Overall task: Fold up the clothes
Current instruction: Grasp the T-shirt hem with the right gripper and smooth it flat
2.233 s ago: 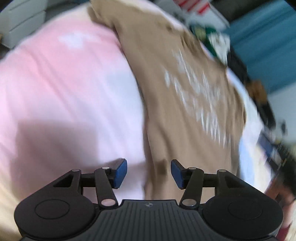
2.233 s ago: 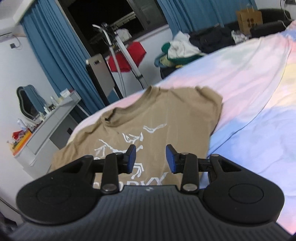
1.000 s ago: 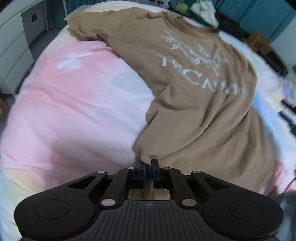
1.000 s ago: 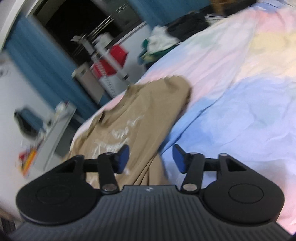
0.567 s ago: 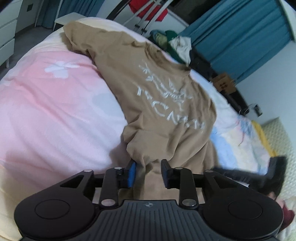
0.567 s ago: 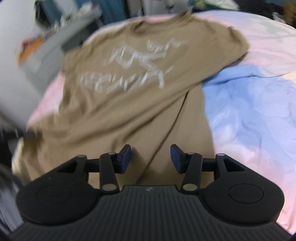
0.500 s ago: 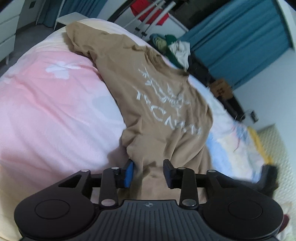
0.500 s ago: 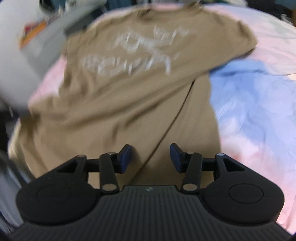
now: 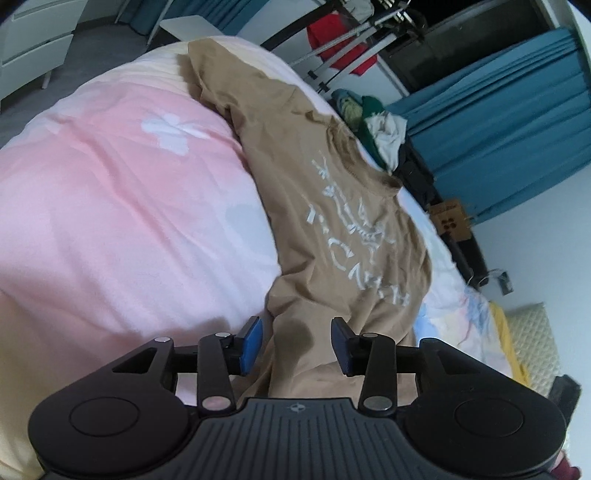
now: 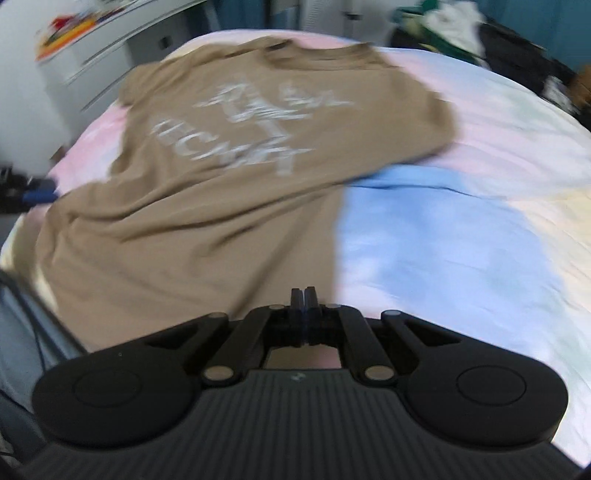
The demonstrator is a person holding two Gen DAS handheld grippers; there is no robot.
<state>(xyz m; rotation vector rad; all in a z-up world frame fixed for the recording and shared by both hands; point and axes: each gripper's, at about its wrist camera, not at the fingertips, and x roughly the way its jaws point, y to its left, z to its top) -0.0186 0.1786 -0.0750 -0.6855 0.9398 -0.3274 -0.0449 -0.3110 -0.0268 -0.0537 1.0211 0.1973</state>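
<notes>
Tan T-shirt [image 9: 332, 221], white printed lettering and graphic across the chest, lying spread over a bed with a pastel duvet [image 9: 129, 203] of pink, white, blue and yellow patches; in the left wrist view the shirt runs from about 11 o'clock down to 6 o'clock, one sleeve out toward 11 o'clock, the hem end nearest the camera. Left gripper [image 9: 294, 345]: jaws set wide apart, blue pads showing, the near edge of the shirt lying between and below them, nothing pinched. Right gripper [image 10: 303, 308]: jaws pressed together at the near hem of the T-shirt [image 10: 221, 166]; whether cloth is caught between the pads cannot be told, as the view is motion-blurred and the tips cover the spot. In the right wrist view the shirt fills the field from 9 to 1 o'clock, a blue patch of duvet [image 10: 443, 240] at 3 o'clock. Surroundings, left wrist view: teal curtain [image 9: 498, 110] at 2 o'clock, heap of clothes [image 9: 376, 122] at 1 o'clock just beyond the collar, red garment [image 9: 328, 33] on a metal rack at 12 o'clock, white drawer unit [image 9: 33, 40] at 10 o'clock, brown paper bag [image 9: 450, 221] at 3 o'clock.
</notes>
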